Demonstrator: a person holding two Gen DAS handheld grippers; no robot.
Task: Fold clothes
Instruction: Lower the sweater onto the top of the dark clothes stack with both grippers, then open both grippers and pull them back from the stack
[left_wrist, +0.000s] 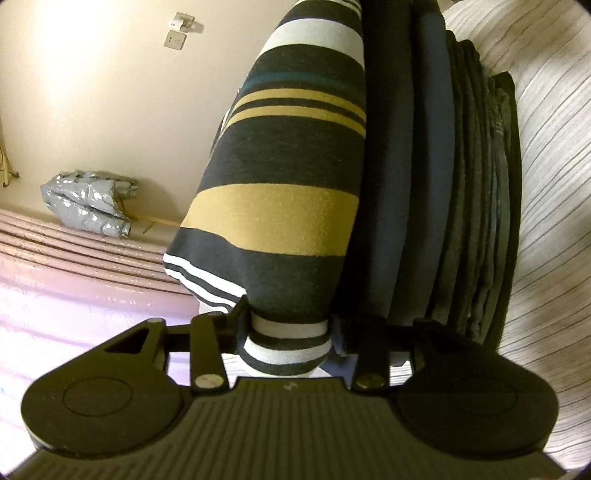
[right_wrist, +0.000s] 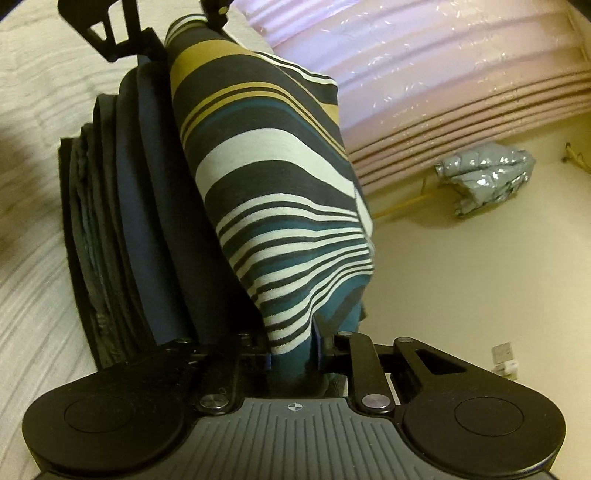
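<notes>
Both grippers (left_wrist: 286, 338) (right_wrist: 295, 354) pinch striped garment (left_wrist: 280, 177) beside dark folded stack (left_wrist: 461, 184)

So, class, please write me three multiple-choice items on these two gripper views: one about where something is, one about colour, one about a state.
1. Where is the striped garment relative to the stack of folded dark clothes?
A. Directly against it
B. Across the room from it
C. Under the pink quilt

2. Which stripe colour does the garment show?
A. Red
B. Mustard yellow
C. Orange

3. What is the right gripper doing?
A. Standing open, empty
B. Shut on the striped garment
C. Shut on the silver bundle

Answers: 1 A, the garment lies right against the stack in both views. 2 B, mustard bands cross it. 3 B, striped cloth is pinched between its fingers.
</notes>
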